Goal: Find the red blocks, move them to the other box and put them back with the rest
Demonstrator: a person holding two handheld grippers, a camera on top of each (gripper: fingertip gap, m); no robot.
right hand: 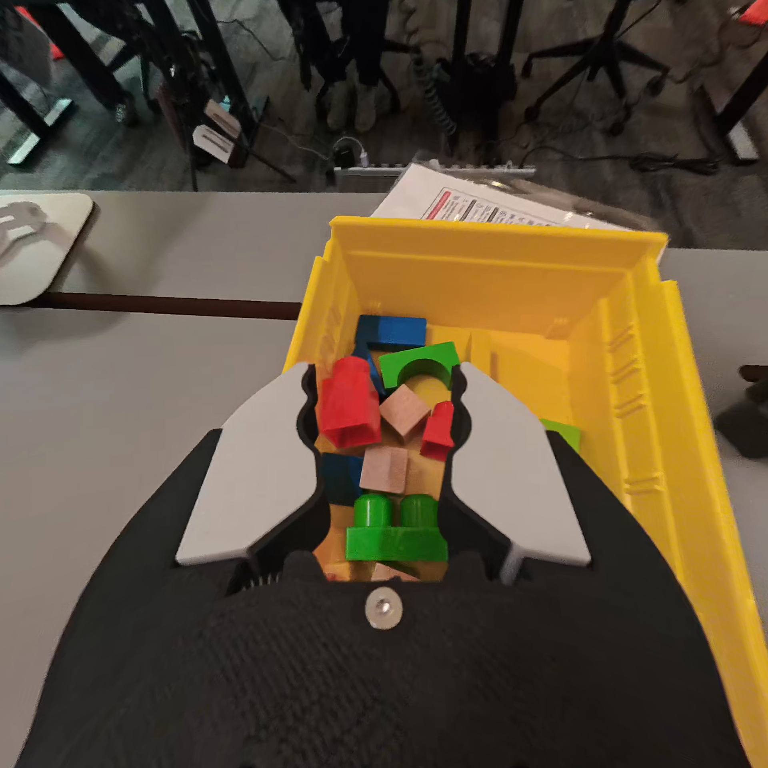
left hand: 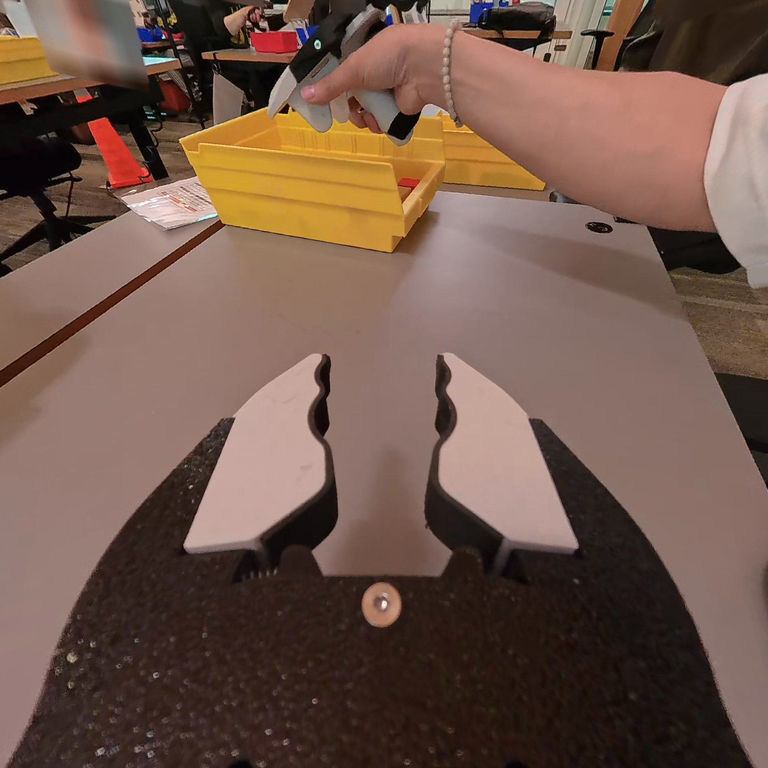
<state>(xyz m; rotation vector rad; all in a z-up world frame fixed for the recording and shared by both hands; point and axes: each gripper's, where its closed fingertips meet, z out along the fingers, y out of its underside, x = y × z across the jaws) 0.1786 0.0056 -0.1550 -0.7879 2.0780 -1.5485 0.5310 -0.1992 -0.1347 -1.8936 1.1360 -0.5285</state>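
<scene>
Your right gripper [right hand: 382, 374] hangs over the yellow box [right hand: 498, 249], jaws spread wide, nothing pressed between the pads. A large red block [right hand: 349, 405] shows blurred just inside your left-hand finger [right hand: 266, 457]; whether it touches that pad cannot be told. The opposite pad stands well clear of it. A smaller red block [right hand: 438, 430] sits just inside the right-hand finger [right hand: 511, 457], lower down among the pile.

Between the fingers, below: two bare wooden cubes [right hand: 403, 411], a green arch block [right hand: 419, 365] just beyond the tips, a blue block [right hand: 395, 332] farther ahead, a green two-stud block [right hand: 395, 532] close to the palm. The box's far-right floor lies bare ahead of the claw.

Your left gripper [left hand: 382, 361] hovers over the grey table [left hand: 374, 291], jaws moderately wide, only tabletop between them. Well ahead of its tips stands the same yellow box [left hand: 299, 183], a red block [left hand: 408, 183] showing at its right end. A second yellow box [left hand: 490, 166] sits behind it. Your hand [left hand: 386, 79] holds the other claw above the near box.
</scene>
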